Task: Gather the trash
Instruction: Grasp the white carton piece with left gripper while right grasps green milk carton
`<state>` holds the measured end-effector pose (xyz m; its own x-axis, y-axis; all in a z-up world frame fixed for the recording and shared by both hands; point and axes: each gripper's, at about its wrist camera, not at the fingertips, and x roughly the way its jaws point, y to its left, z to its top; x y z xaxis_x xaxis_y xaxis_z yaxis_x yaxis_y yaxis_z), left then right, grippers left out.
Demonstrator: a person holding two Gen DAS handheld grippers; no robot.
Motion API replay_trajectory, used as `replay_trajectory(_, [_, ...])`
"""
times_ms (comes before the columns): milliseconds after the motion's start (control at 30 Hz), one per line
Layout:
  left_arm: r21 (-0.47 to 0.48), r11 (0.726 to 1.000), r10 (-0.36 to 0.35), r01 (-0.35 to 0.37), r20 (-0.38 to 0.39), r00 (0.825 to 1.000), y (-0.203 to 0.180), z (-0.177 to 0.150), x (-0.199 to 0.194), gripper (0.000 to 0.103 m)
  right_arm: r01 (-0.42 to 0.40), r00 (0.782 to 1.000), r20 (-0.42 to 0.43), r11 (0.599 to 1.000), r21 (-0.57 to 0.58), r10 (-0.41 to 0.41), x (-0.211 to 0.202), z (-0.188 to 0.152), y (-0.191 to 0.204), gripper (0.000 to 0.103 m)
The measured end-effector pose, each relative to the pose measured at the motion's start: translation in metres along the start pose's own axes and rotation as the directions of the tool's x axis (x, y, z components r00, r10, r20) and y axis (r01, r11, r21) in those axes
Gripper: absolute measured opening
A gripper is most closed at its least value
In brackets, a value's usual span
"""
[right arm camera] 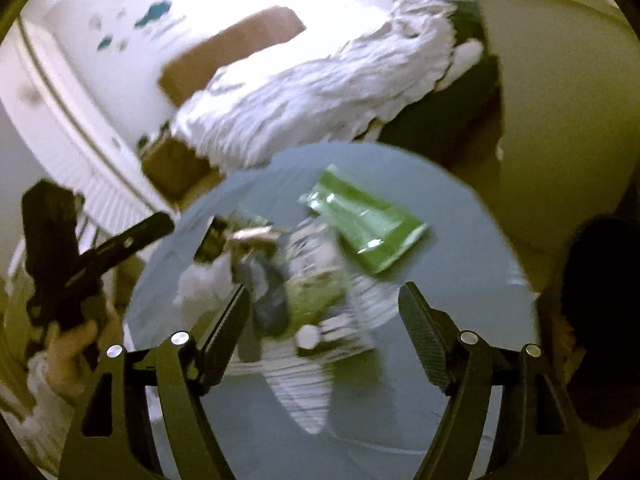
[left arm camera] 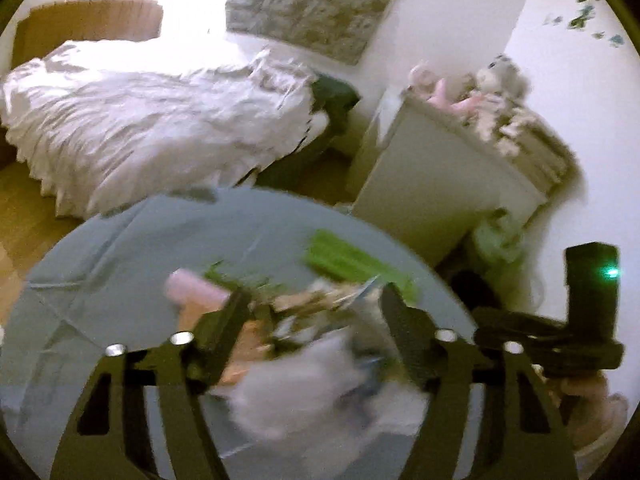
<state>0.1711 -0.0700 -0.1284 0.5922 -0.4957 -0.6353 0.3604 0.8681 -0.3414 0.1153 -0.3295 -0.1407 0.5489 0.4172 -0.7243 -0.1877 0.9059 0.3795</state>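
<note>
On the round grey tabletop [right arm camera: 460,240] sits your trash, a loose heap just ahead of both tools, and both views are smeared with blur, so read the details loosely. Your right tool [right arm camera: 324,312] hangs over the near side of the heap with its fingers spread wide and nothing between them. Your left tool [left arm camera: 316,316] is spread wide too, and also looks empty, though blurred litter lies right under its gap and I can't tell whether anything touches.

Farthest from you and a little right lies the green packet [right arm camera: 366,226], flat and glossy. It looks light, thin and slippery, so a pinch across its face would likely skid; go for an edge or a corner that lifts off the tabletop. Just left of it and nearer is the crumpled pile of wrappers [right arm camera: 312,280], pale printed film with something dark in the middle. That reads as soft and almost weightless, likely to crush and spring back, so bite into the thickest bunch, not a stray flap. At the left edge of the heap, in the left view, there's a pink piece [left arm camera: 192,284]; too blurred to say what it is.

Beyond the tabletop, a bed with a rumpled white duvet [left arm camera: 152,120].
</note>
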Motion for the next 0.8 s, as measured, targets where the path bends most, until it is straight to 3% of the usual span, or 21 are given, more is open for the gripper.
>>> replay_trajectory(133, [0.068, 0.997, 0.034, -0.029, -0.085, 0.996, 0.010, -0.004, 0.029, 0.033, 0.051, 0.997, -0.063, 0.998, -0.038, -0.054, 0.029, -0.002, 0.017, 0.076])
replay_trajectory(233, [0.096, 0.995, 0.032, -0.023, -0.098, 0.995, 0.014, -0.008, 0.038, 0.019, 0.088, 0.992, -0.084, 0.994, -0.069, -0.093, 0.044, -0.006, 0.024, 0.076])
replay_trajectory(300, [0.126, 0.991, 0.049, -0.036, -0.102, 0.994, 0.011, -0.010, 0.044, 0.010, 0.107, 0.990, -0.086, 0.990, -0.093, -0.115, 0.051, -0.010, 0.029, 0.069])
replay_trajectory(367, [0.121, 0.992, 0.055, -0.044, -0.088, 0.995, 0.013, -0.012, 0.045, 0.006, 0.137, 0.986, -0.084, 0.984, -0.116, -0.147, 0.055, -0.013, 0.031, 0.049])
replay_trajectory(400, [0.116, 0.992, 0.064, -0.055, -0.077, 0.995, 0.015, -0.013, 0.045, 0.002, 0.132, 0.987, -0.081, 0.985, -0.115, -0.142, 0.055, -0.013, 0.030, 0.049])
replay_trajectory(500, [0.067, 0.996, 0.053, -0.050, -0.040, 0.998, 0.025, -0.016, 0.035, 0.002, 0.115, 0.990, -0.066, 0.988, -0.098, -0.122, 0.055, -0.014, 0.028, 0.048])
replay_trajectory(533, [0.055, 0.998, 0.044, -0.042, -0.021, 0.999, 0.027, -0.017, 0.029, 0.002, 0.108, 0.992, -0.054, 0.990, -0.087, -0.113, 0.051, -0.014, 0.026, 0.028])
replay_trajectory(633, [0.019, 1.000, 0.015, -0.016, 0.054, 0.998, 0.028, -0.014, 0.000, 0.002, 0.056, 0.998, -0.006, 0.998, -0.036, -0.056, 0.034, -0.012, 0.020, 0.014])
replay_trajectory(800, [0.006, 1.000, -0.024, 0.023, 0.155, 0.988, 0.019, 0.002, -0.048, 0.002, 0.035, 0.999, 0.028, 0.999, -0.030, -0.034, 0.012, -0.010, 0.020, 0.013])
